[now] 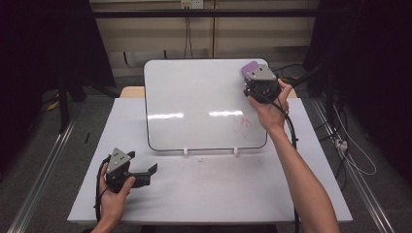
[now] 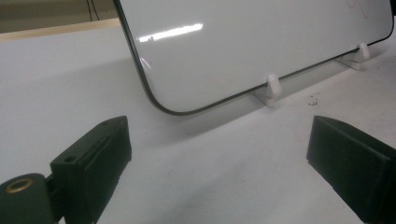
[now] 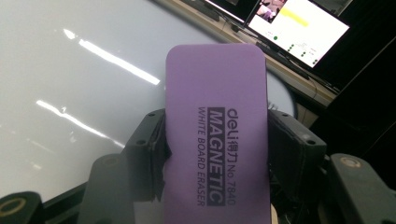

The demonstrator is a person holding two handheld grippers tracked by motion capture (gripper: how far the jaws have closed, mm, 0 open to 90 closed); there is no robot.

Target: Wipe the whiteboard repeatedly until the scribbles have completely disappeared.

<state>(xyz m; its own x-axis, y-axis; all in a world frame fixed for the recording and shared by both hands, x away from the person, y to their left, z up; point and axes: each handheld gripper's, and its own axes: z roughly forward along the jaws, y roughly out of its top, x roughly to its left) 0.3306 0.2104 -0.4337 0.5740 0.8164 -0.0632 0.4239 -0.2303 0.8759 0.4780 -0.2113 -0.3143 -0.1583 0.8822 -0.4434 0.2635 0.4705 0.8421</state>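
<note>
Purple whiteboard eraser (image 3: 215, 126), light and stiff-backed, I clamp across its long edges in my right gripper (image 1: 261, 82), upper right; left gripper (image 1: 148, 175) spread wide, empty.

Overhead light falls on the white tabletop (image 1: 209, 194), while the room around it lies dark. Two streaks of glare cross the whiteboard (image 1: 194, 97). The high view is soft; in the right gripper view the purple eraser (image 3: 217, 126) is sharp, its print readable.
</note>
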